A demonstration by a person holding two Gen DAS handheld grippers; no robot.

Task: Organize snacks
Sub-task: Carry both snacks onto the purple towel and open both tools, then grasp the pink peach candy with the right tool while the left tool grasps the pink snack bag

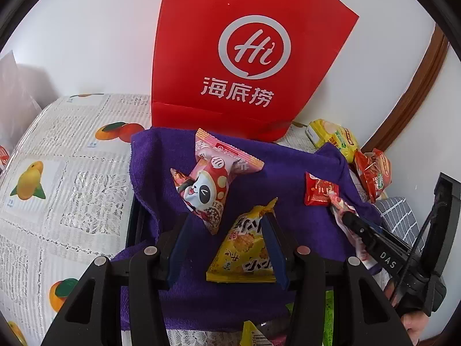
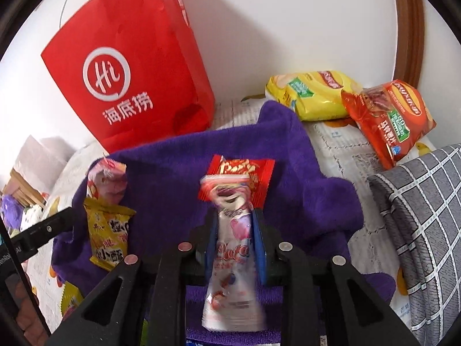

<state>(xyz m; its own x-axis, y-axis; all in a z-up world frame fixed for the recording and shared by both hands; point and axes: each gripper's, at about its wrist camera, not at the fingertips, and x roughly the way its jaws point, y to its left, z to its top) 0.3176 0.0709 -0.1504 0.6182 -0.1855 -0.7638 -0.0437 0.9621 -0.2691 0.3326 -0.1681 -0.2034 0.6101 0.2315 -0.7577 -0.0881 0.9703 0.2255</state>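
A purple towel [image 1: 259, 190] lines a box, also in the right wrist view [image 2: 173, 173]. On it lie a pink panda snack pack [image 1: 213, 178], a yellow snack pack [image 1: 245, 253] and a small red packet [image 1: 319, 193]. My left gripper [image 1: 227, 222] is open, its fingers either side of the yellow pack's top. My right gripper [image 2: 234, 216] is shut on a pink and white bear snack pouch [image 2: 230, 259], held over the towel just before the red packet [image 2: 242, 173]. The right gripper shows at the right of the left wrist view [image 1: 348, 219].
A red paper bag [image 1: 247, 57] stands against the wall behind the box. A yellow chip bag [image 2: 311, 98] and an orange chip bag [image 2: 389, 118] lie on the lace tablecloth [image 1: 72, 173] at back right. A grey checked cushion [image 2: 426, 230] is at right.
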